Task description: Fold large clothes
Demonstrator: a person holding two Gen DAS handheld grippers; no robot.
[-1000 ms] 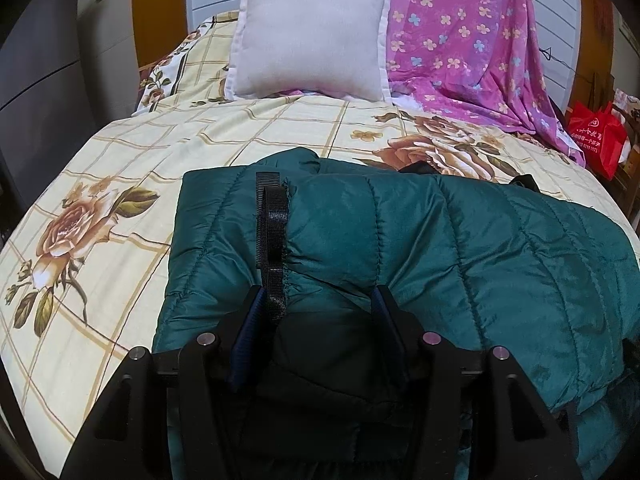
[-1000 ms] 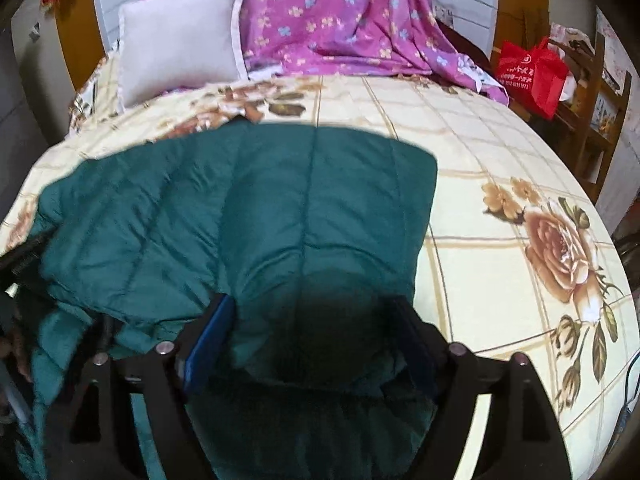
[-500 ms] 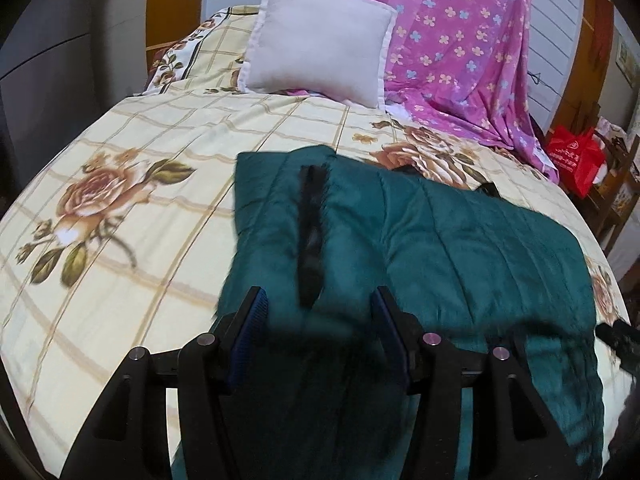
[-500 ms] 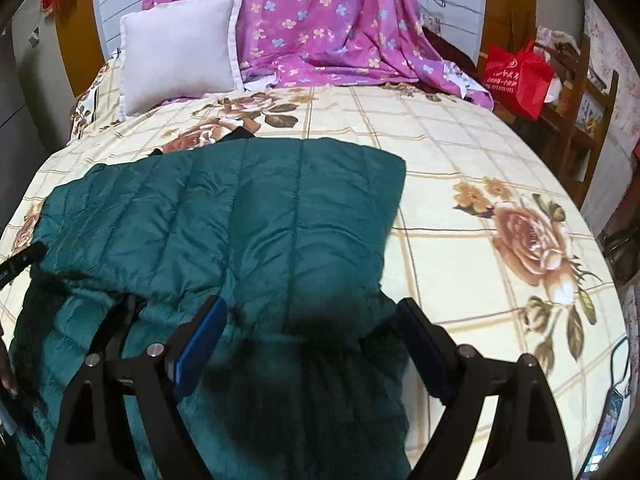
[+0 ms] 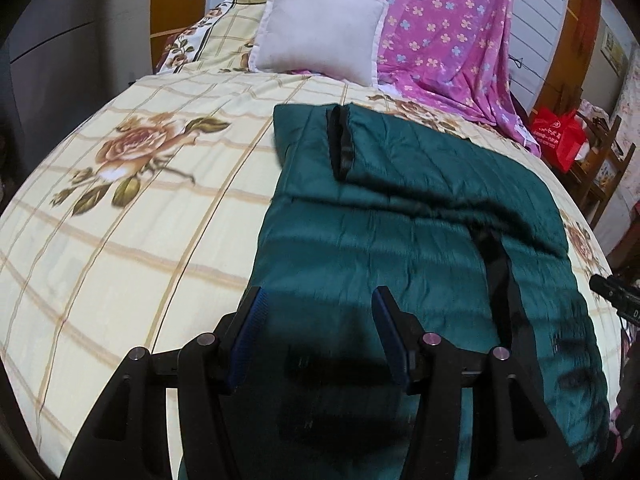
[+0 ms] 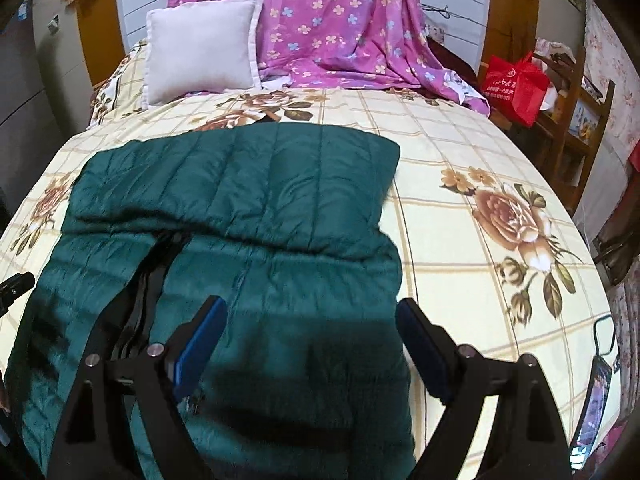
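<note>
A dark green quilted jacket (image 5: 400, 220) (image 6: 260, 184) lies on the flowered bed sheet (image 5: 120, 220). Its far half is folded back over the near half. A black zipper strip (image 5: 338, 144) runs along the folded flap's left end, and a dark opening (image 6: 156, 272) shows on the lower layer. My left gripper (image 5: 320, 294) hovers open above the jacket's near left part, with nothing pinched. Wide open, my right gripper (image 6: 310, 304) hangs over the near right part, also holding nothing. A black tip of the right gripper (image 5: 612, 296) shows at the left view's right edge.
A white pillow (image 5: 320, 28) and a pink flowered sheet (image 5: 440, 32) lean at the head of the bed. A red bag (image 6: 516, 84) and a wooden shelf (image 6: 576, 120) stand to the right. A phone (image 6: 596, 396) lies near the bed's right edge.
Both grippers have drawn back and upward from the folded flap. The flap stays lying over the jacket, and more of the bed and jacket shows in both views.
</note>
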